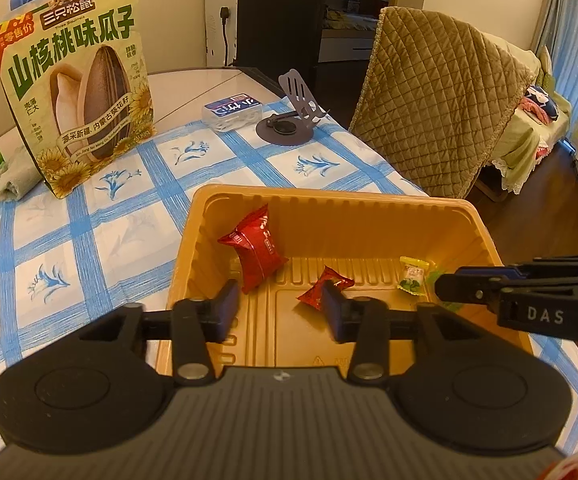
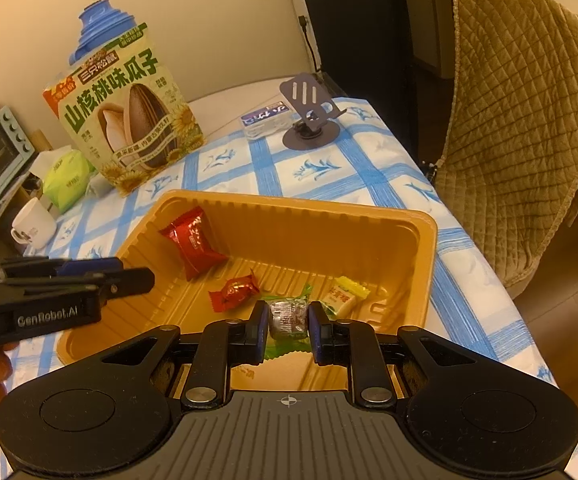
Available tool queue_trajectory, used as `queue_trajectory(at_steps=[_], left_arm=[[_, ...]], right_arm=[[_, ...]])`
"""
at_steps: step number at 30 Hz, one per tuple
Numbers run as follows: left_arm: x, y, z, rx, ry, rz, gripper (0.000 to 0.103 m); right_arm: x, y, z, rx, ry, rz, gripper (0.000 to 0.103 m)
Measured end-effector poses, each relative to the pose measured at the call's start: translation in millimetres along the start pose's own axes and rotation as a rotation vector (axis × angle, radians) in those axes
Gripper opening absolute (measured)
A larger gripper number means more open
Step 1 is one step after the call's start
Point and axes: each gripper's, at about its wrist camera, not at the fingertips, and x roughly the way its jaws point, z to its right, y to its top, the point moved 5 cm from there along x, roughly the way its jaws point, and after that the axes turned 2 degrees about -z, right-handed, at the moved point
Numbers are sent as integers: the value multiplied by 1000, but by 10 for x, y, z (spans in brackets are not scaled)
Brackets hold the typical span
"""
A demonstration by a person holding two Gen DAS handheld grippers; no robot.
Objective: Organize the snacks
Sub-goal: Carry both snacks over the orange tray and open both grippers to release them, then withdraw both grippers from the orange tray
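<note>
My right gripper (image 2: pixel 287 330) clamped a silver-and-green candy (image 2: pixel 287 319) directly above the yellow tray (image 2: pixel 421 264), wrapper ends fore-and-aft; my left gripper (image 1: pixel 281 308) hung open, empty, beside it

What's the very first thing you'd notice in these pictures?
The orange tray in the middle of the blue-checked tablecloth, with red candies inside. The right gripper pinches a silver-wrapped candy over the tray's near edge. Behind stands a big sunflower seed bag.
</note>
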Motion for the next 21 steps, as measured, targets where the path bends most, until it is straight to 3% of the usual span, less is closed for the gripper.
queue_trajectory(at_steps=[2, 4, 5, 6, 14, 21], left_arm=[[-29, -9, 8, -2, -2, 4, 52], [-61, -20, 20, -6, -9, 4, 59], [-77, -26, 25, -6, -10, 6, 61], [-99, -33, 28, -5, -9, 8, 64], [-315, -101, 62, -31, -10, 19, 76], [-620, -176, 152, -52, -1, 43, 77]], right_arm=[[0, 12, 4, 8, 4, 0, 23], [-13, 20, 4, 7, 2, 4, 36], [-32, 21, 8, 8, -4, 13, 54], [-62, 20, 11, 11, -10, 30, 65], [-257, 12, 29, 10, 4, 54, 75], [-519, -39, 27, 6, 20, 81, 84]])
